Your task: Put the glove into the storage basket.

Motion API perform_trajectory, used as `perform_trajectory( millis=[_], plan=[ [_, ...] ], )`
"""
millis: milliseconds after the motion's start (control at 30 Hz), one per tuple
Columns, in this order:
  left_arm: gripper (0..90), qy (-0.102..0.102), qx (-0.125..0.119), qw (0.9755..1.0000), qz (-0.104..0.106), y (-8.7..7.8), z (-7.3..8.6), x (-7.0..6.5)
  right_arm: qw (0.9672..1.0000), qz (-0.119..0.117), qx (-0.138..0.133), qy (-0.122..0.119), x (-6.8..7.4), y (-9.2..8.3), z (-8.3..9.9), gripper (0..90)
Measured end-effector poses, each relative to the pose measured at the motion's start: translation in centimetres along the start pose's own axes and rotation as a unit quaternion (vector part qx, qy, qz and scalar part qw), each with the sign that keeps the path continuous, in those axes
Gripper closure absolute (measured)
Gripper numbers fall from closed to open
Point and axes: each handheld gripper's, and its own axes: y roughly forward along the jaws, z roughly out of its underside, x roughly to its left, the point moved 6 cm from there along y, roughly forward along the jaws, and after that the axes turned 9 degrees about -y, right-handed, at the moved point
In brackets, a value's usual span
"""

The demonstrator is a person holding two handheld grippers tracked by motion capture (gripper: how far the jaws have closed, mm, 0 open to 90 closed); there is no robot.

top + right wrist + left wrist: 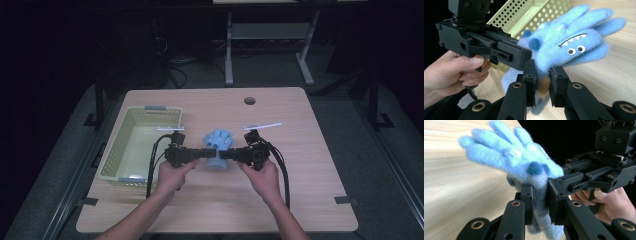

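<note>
the blue fuzzy glove (219, 145) is already off the table (300, 165), hanging between the two grippers, so picking it up looks done. the left gripper (209, 152) has its jaws closed on one side of the glove's cuff; in the left gripper view the cloth is pinched tight between its two pads (529, 202), with the glove's fingers fanning up and away above them. the right gripper (226, 154) grips the opposite side of the cuff the same way, jaws nearly together with only the cloth between them, and in the right gripper view the glove's printed face with eyes and teeth sits just above and beyond its jaws. the two grippers point at each other, tips almost meeting at the glove.

what is left, as a guess: the yellow-green basket (120, 150) stands just beyond the left gripper's outer side, nothing visible inside it. carrying the glove over its rim and letting go is not yet done.
</note>
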Motion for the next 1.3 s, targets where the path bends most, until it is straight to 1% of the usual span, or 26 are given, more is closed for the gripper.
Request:
perform_trajectory(
  millis=[67,167,233,300,467,500,533,567,600,633,667,700,767,800,900,1067,1167,1300],
  plan=[
    [76.4,0.003,-0.003,1.0,0.0,-0.5,-0.2,0.0,1.0,0.0,0.0,-0.004,0.4,0.2,-0.5,77.4],
    [77.0,0.001,-0.007,1.0,-0.001,-1.1,-0.4,0.1,1.0,-0.003,0.003,-0.006,0.7,0.6,-1.0,77.6],
    [77.4,0.001,-0.014,0.9999,0.0,-1.5,-0.6,0.1,1.0,-0.005,0.003,-0.008,0.9,0.8,-1.4,77.6],
    [77.6,-0.001,-0.018,0.9998,0.001,-2.0,-0.8,0.2,0.9999,-0.007,-0.004,-0.009,1.1,1.0,-1.8,77.6],
    [78.0,-0.002,-0.024,0.9997,-0.002,-3.3,-1.4,0.5,0.9998,-0.018,-0.007,-0.01,1.5,1.9,-2.7,77.8],
    [78.0,-0.001,-0.026,0.9996,-0.003,-3.6,-1.5,0.6,0.9998,-0.018,-0.005,-0.009,1.7,2.1,-2.9,77.8],
    [78.1,0.001,-0.029,0.9996,-0.005,-4.0,-1.7,0.7,0.9996,-0.022,-0.01,-0.013,1.8,2.4,-3.1,77.8],
    [78.2,0.003,-0.031,0.9995,-0.009,-4.3,-1.8,0.8,0.9996,-0.024,-0.01,-0.011,1.9,2.6,-3.4,77.8],
    [78.4,0.007,-0.033,0.9994,-0.009,-4.5,-1.9,0.8,0.9995,-0.024,-0.011,-0.016,2.0,2.9,-3.6,77.8],
    [78.4,0.004,-0.034,0.9994,-0.011,-4.8,-2.0,0.9,0.9995,-0.026,-0.009,-0.014,2.2,3.1,-3.8,77.8],
    [78.5,0.007,-0.035,0.9993,-0.012,-5.1,-2.1,1.0,0.9995,-0.027,-0.008,-0.015,2.3,3.3,-4.0,77.8],
    [78.5,0.007,-0.039,0.9991,-0.011,-5.5,-2.2,1.1,0.9994,-0.028,-0.01,-0.02,2.4,3.5,-4.2,77.8],
    [78.5,0.007,-0.044,0.9989,-0.01,-6.1,-2.3,1.2,0.9991,-0.036,-0.016,-0.016,2.8,3.9,-4.6,77.8],
    [78.5,0.006,-0.047,0.9988,-0.011,-6.4,-2.3,1.2,0.9991,-0.039,-0.013,-0.013,3.0,4.1,-4.8,77.8],
    [78.5,0.002,-0.052,0.9986,-0.011,-7.5,-2.3,1.4,0.9986,-0.047,-0.012,-0.022,3.5,4.8,-5.3,77.9],
    [78.5,0.002,-0.062,0.998,-0.012,-9.0,-2.6,1.8,0.998,-0.055,-0.006,-0.029,4.4,5.9,-6.1,77.9],
    [78.5,-0.002,-0.069,0.9975,-0.012,-9.9,-2.7,2.1,0.9977,-0.058,-0.006,-0.034,4.8,6.5,-6.6,77.9],
    [78.5,-0.004,-0.072,0.9973,-0.014,-11.0,-2.8,2.5,0.9972,-0.065,-0.008,-0.036,5.4,7.4,-7.2,77.9]
  ],
)
